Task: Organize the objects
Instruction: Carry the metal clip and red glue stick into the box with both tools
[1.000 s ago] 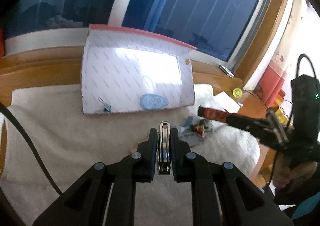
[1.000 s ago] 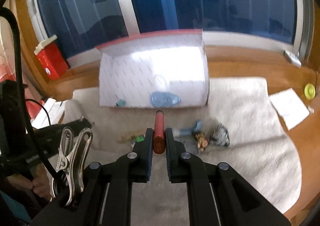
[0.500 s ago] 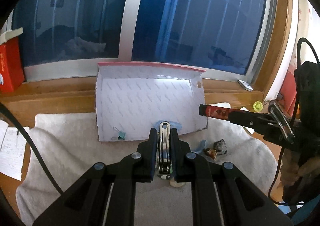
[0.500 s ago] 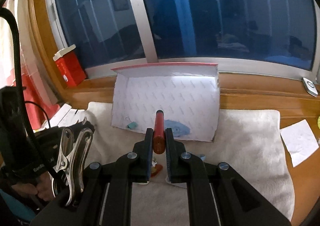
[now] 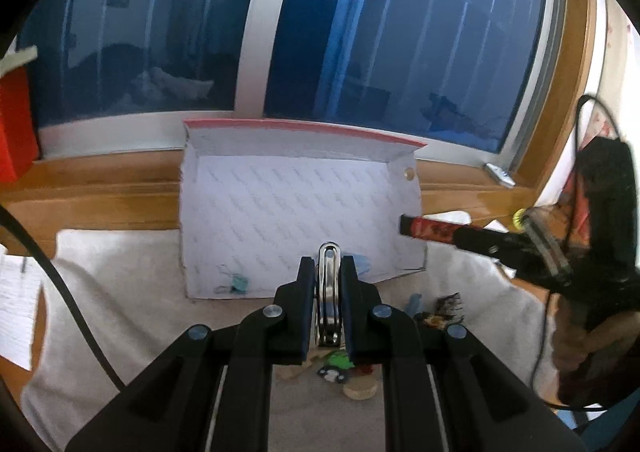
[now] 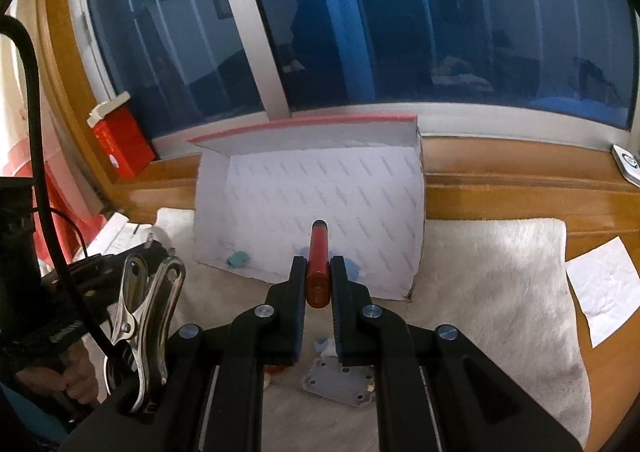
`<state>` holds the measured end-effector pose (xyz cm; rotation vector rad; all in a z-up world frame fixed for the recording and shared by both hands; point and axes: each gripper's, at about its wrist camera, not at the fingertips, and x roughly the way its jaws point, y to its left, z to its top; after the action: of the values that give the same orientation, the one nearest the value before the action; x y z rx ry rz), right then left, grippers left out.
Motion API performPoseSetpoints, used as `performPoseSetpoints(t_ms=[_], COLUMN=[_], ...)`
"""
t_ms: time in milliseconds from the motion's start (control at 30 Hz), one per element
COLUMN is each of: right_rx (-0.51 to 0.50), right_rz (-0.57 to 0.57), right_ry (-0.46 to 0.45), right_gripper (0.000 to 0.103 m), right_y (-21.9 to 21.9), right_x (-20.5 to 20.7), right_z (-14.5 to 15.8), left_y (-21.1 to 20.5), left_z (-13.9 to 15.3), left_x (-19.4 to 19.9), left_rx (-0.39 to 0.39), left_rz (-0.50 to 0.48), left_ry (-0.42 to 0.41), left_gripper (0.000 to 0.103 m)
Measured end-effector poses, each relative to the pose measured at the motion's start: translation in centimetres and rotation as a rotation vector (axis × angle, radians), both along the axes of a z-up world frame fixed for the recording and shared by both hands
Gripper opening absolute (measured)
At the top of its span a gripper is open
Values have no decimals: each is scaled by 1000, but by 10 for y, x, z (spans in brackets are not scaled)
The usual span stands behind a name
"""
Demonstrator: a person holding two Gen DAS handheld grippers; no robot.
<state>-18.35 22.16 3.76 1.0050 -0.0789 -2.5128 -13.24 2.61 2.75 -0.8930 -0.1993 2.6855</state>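
A dark blue window (image 6: 400, 32) rises behind the wooden sill (image 6: 520, 188); a red carton (image 6: 120, 140) stands at its left end, a white paper sheet (image 6: 604, 284) lies below its right.

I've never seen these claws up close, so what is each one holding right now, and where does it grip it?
The left claw pinches a metal spring clip by its sides. The right claw clamps a red tube near its back end.

Left gripper (image 5: 327, 284) hides small items (image 5: 344, 368) (kinds unclear).

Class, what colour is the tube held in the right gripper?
Red; the tube shows best in the right wrist view.
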Motion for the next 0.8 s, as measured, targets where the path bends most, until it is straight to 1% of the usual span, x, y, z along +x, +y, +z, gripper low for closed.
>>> performPoseSetpoints(t_ms=[200, 333, 533, 667, 800], right_rx=[24, 52, 64, 78, 117], right_rz=[1, -4, 6, 7, 6], right_ry=[-20, -34, -20, -31, -71], right_gripper=[12, 12, 12, 12, 12], right_y=[-4, -7, -9, -13, -16], right_x=[-15, -30, -52, -64, -72], right_z=[-11, -18, -20, -26, -33], left_y=[1, 0, 1, 8, 15], left_z=[-11, -24, -39, -44, -52], left_x=[-17, -32, -55, -68, -85], left_rx=[18, 17, 31, 17, -44], left_rz=[-28, -20, -31, -52, -79], left_ry=[-31, -83, -127, -130, -134], left_gripper=[11, 11, 11, 11, 11])
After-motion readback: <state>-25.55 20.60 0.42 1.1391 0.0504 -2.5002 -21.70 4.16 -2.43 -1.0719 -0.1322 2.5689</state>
